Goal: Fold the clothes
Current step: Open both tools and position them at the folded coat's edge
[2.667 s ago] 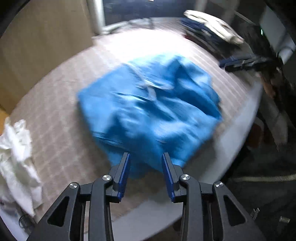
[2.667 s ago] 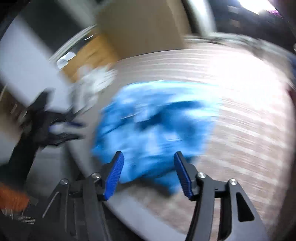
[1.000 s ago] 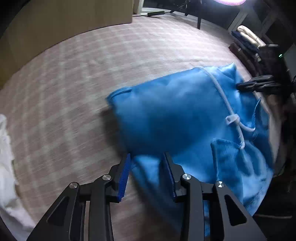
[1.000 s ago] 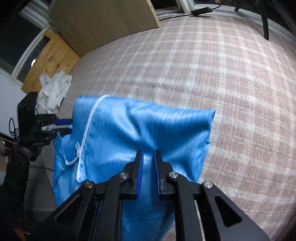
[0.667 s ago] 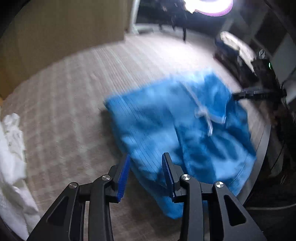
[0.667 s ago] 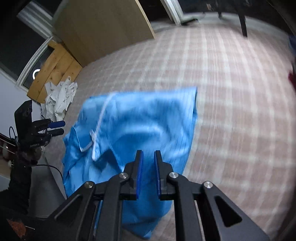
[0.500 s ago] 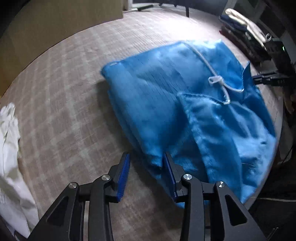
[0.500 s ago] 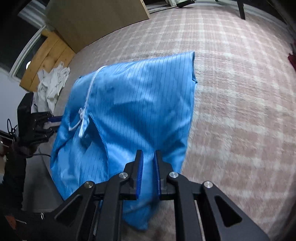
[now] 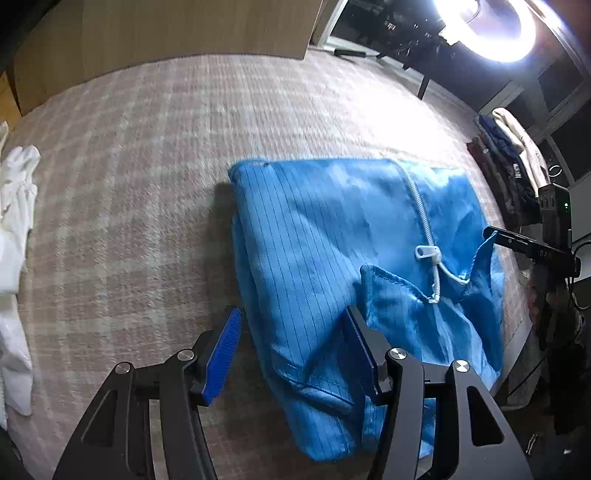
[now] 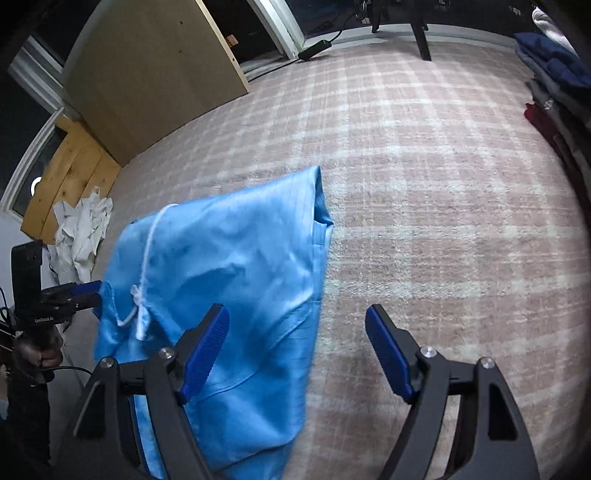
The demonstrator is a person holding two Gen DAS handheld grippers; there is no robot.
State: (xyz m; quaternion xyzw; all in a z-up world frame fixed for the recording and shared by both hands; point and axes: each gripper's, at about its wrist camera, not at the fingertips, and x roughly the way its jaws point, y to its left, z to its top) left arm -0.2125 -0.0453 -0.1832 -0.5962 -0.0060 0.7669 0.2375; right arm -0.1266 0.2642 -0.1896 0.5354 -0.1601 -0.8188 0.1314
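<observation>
A bright blue pinstriped garment (image 9: 317, 236) with a white zipper (image 9: 424, 251) lies folded on the pink plaid blanket (image 9: 147, 155). My left gripper (image 9: 291, 354) hangs over its near left edge. Its jaws are opening, and the fabric between them is not pinched. In the right wrist view the same garment (image 10: 236, 273) lies to the left. My right gripper (image 10: 295, 347) is opening wide above its right edge, with its pads (image 10: 207, 343) off the cloth. Each gripper shows in the other's view, the right gripper (image 9: 517, 245) at the garment's far side and the left gripper (image 10: 86, 293) at the left.
A crumpled white garment (image 9: 14, 229) lies at the blanket's left side, seen again as the white garment (image 10: 83, 229). Stacked folded clothes (image 10: 554, 74) sit at the right edge. A wooden board (image 10: 155, 66) leans behind the blanket. A ring light (image 9: 495, 29) glares above.
The right jaws were shut on the blue fabric and now stand wide apart, having let it go. The left jaws have widened. The garment has settled flat on the blanket.
</observation>
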